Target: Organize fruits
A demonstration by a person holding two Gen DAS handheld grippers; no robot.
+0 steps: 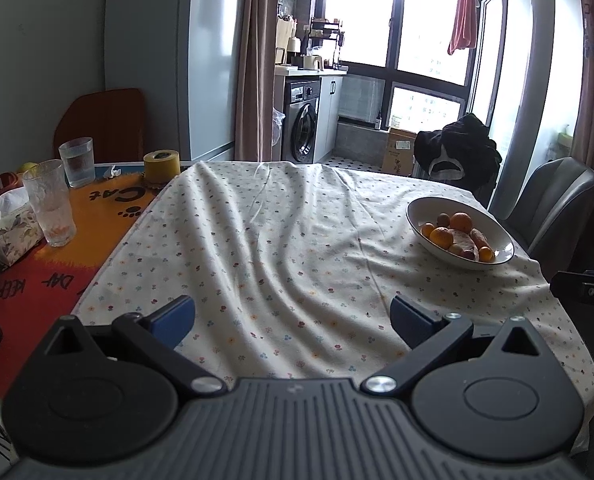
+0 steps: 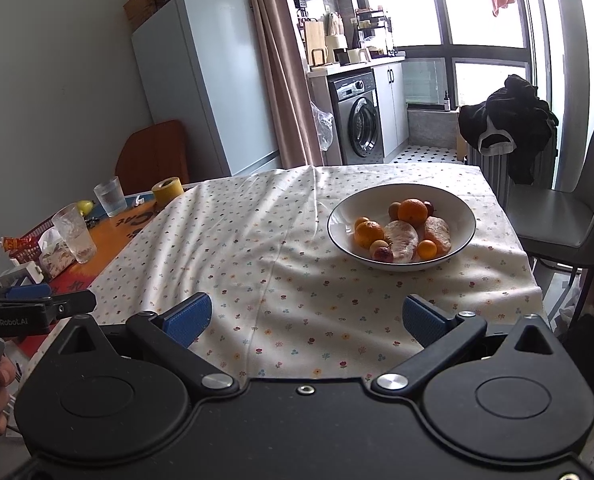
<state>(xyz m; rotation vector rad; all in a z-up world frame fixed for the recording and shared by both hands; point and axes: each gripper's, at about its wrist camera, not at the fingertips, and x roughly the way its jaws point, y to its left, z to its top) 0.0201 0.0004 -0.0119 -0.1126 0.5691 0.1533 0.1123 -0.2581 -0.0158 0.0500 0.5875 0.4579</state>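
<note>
My left wrist camera looks from the table's near edge across the tablecloth (image 1: 281,240) toward the windows; my right one sits beside it, angled closer on the bowl (image 2: 463,216). Both share cloth, bowl, fridge (image 1: 177,60).

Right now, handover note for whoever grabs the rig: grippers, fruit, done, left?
Left gripper: open, empty, low over the floral tablecloth.
Right gripper: open, empty, facing the bowl.
Fruit: all in the white bowl at the table's right side: oranges, small round fruits, two peeled pieces.
One yellow-green fruit sits far left by the glasses.
Done: nothing on the cloth loose.
Left: unclear; probably check that stray fruit.
</note>
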